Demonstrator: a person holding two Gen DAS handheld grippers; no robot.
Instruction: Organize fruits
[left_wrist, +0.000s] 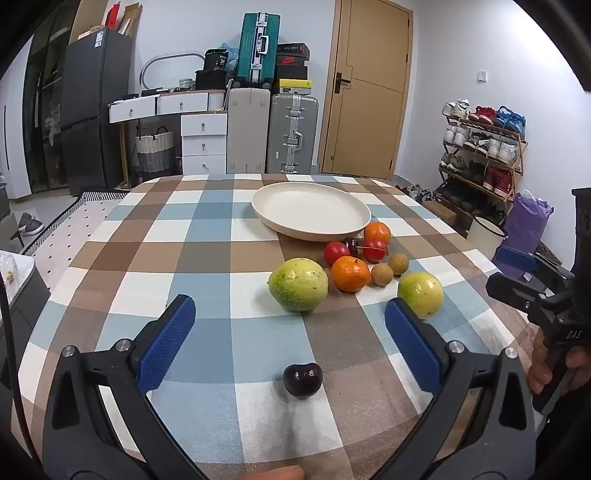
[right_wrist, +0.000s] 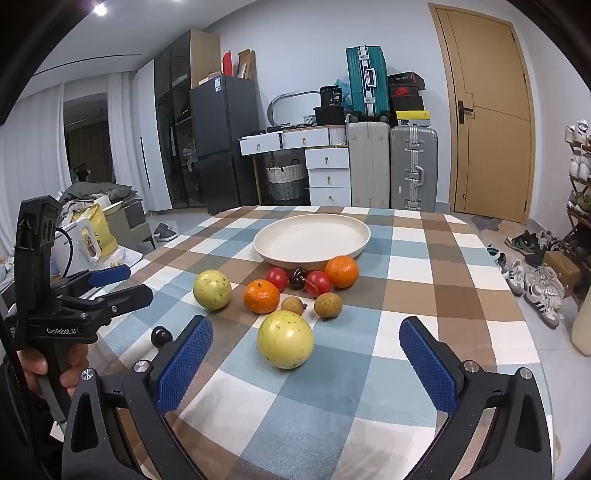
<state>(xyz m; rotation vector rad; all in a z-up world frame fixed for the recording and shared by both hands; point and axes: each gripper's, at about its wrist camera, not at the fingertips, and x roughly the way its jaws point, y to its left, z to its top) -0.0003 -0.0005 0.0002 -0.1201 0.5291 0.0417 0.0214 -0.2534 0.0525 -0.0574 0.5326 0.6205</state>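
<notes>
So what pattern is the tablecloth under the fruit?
The tablecloth is a check of blue, brown and white squares, clearest in the right wrist view.

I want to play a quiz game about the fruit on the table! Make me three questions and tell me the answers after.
1. True or false: the cream plate already has fruit on it.
2. Which fruit lies nearest the left gripper? A) an orange B) the lone dark cherry C) a longan
3. Fill in: the right gripper points at a yellow-green ____.

Key:
1. False. The plate is bare; all the fruit lies on the checked tablecloth.
2. B. It lies alone between the open fingers, touching neither.
3. Guava. The jaws are wide open on either side, not touching it.
</notes>
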